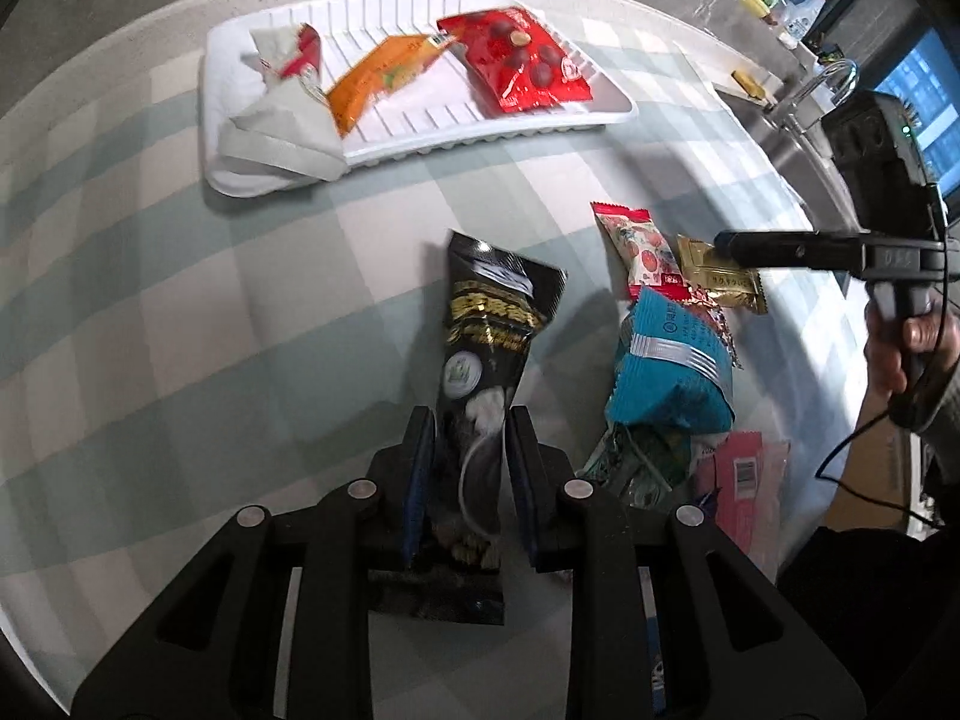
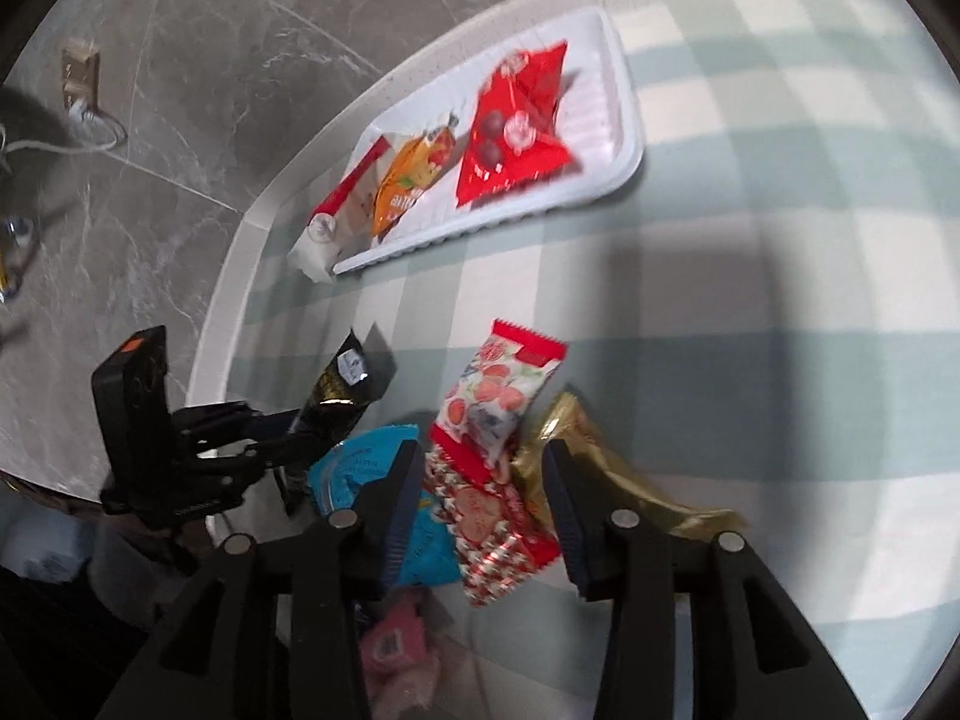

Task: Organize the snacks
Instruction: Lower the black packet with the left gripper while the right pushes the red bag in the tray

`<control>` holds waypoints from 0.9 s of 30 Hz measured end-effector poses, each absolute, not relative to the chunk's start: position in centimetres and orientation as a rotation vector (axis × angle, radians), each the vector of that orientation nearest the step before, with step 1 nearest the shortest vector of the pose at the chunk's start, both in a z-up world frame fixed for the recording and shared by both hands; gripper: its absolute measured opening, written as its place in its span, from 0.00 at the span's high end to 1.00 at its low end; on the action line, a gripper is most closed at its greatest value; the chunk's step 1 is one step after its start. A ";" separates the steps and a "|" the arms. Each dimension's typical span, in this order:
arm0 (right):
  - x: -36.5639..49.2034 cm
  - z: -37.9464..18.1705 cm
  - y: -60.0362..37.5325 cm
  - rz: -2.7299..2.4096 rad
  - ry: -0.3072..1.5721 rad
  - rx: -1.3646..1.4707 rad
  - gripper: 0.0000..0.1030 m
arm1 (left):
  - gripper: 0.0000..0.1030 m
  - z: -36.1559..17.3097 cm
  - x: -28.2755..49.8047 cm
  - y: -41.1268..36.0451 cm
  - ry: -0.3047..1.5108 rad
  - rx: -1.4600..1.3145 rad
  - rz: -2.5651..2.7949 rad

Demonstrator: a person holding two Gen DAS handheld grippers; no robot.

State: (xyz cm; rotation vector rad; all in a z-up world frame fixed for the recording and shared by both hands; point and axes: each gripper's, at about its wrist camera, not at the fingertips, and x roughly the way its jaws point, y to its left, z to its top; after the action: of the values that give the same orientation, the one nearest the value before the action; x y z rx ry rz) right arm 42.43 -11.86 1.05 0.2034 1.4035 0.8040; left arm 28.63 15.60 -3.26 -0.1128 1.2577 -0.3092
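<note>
My left gripper (image 1: 471, 420) is shut on a black snack packet (image 1: 489, 330), lifted above the checked tablecloth; it also shows in the right wrist view (image 2: 336, 396). My right gripper (image 2: 480, 462) is open above a pile of snacks: a red-and-white strawberry packet (image 2: 498, 390), a gold packet (image 2: 576, 450), a blue packet (image 2: 360, 468) and a red patterned packet (image 2: 486, 528). A white tray (image 1: 420, 138) at the far side holds a red chocolate bag (image 1: 516, 60), an orange packet (image 1: 378, 78) and a white-and-red packet (image 1: 288, 54).
A pink packet (image 1: 744, 480) and a green packet (image 1: 636, 468) lie beside the blue one (image 1: 672, 360). A sink with a tap (image 1: 822, 84) and bottles are at the far right. The table's left edge drops to a grey stone floor (image 2: 180, 90).
</note>
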 end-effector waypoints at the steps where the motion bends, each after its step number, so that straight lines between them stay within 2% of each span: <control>1: 42.6 1.5 -12.0 0.795 1.385 0.184 0.54 | 0.78 -2.9 28.3 15.9 1.251 -0.110 -0.302; 13: 49.7 4.0 -6.7 0.757 1.219 0.040 0.42 | 0.78 -0.3 28.5 17.8 1.181 -0.141 -0.264; 27: 54.7 0.2 -0.8 0.717 1.255 -0.108 0.43 | 0.77 -0.2 29.6 20.0 1.145 -0.197 -0.199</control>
State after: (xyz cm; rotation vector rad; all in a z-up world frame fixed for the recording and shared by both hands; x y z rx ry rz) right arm 54.75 -0.76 0.17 -0.1080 1.2552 0.7174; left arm 29.63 20.00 -0.18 -0.1970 1.1452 -0.1991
